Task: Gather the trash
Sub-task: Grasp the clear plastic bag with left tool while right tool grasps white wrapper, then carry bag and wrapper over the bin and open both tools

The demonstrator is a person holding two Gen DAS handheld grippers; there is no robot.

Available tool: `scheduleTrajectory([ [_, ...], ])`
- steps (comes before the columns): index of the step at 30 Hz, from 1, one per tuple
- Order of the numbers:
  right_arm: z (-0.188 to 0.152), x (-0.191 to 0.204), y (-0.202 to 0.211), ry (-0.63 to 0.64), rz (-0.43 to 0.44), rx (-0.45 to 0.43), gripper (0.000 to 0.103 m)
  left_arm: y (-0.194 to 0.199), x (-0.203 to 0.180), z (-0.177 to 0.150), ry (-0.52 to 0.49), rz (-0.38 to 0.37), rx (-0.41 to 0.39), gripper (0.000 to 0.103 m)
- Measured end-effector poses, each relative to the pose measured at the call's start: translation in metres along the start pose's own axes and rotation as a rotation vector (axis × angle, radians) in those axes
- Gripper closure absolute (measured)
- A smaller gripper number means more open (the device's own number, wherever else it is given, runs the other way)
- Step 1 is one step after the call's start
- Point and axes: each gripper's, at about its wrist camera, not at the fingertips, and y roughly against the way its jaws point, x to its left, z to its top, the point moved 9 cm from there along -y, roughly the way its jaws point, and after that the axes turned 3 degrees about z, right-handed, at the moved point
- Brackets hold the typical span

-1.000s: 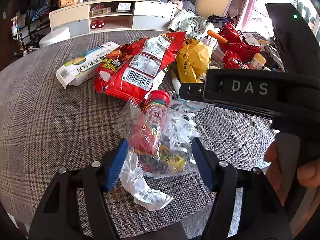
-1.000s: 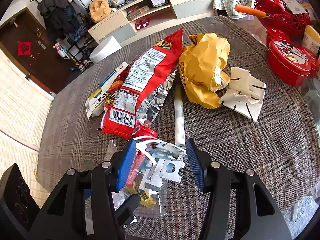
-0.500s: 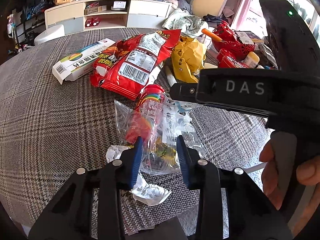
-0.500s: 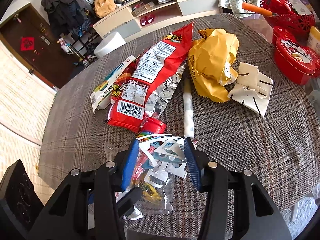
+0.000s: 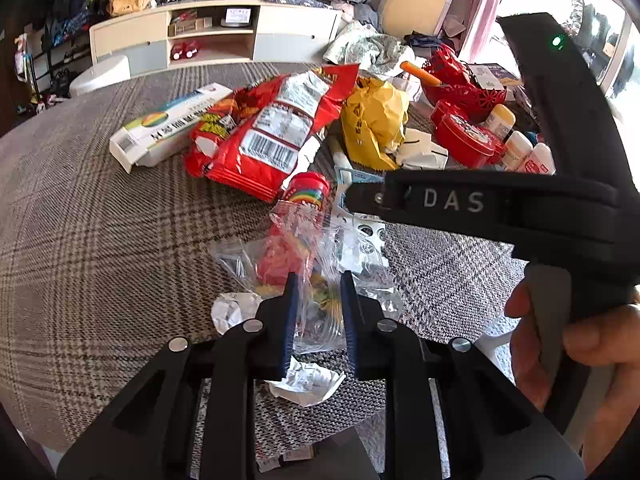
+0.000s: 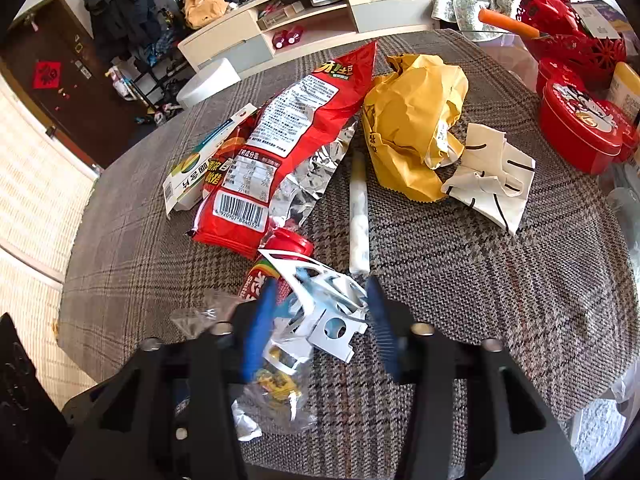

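Note:
Trash lies on a plaid tablecloth point(image 5: 80, 240). My left gripper point(image 5: 316, 300) is shut on a clear plastic bag point(image 5: 316, 264) with red and yellow wrappers inside. A crumpled white paper point(image 5: 306, 378) lies under its jaws. My right gripper point(image 6: 320, 320) is closed partway around a white cut-out card point(image 6: 320, 300), its jaws beside the card's edges. The right gripper body crosses the left wrist view point(image 5: 480, 204). A red candy tube point(image 6: 280, 256), red snack bag point(image 6: 288, 140), yellow bag point(image 6: 416, 120), white stick point(image 6: 358, 216), torn white paper point(image 6: 492, 176) and a long white box point(image 5: 168, 128) lie farther back.
Red tins point(image 6: 580, 124), a red basket point(image 6: 568, 36) and bottles point(image 5: 516, 144) stand at the right. A white stool point(image 6: 208, 80) and a low cabinet point(image 6: 320, 8) are beyond the table's far edge. The table's near edge is just below the grippers.
My left gripper has closed from wide open onto the clear plastic bag. My right gripper has narrowed around the white cut-out card and moved slightly forward.

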Motion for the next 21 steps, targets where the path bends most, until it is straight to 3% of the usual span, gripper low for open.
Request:
scheduleTrajectory([
  [6,0.008,0.0,0.0,0.023,-0.013,-0.022,0.088,0.013,0.003,0.014,0.001,0.006,-0.04,0.084],
  [8,0.011,0.001,0.002,0.024,-0.011,-0.028,0.091,0.018,0.004,0.02,0.004,0.01,-0.055,0.084],
  [21,0.005,0.007,0.057,0.034,-0.013,-0.092,0.093,0.074,0.007,0.029,0.009,0.047,-0.13,0.085],
])
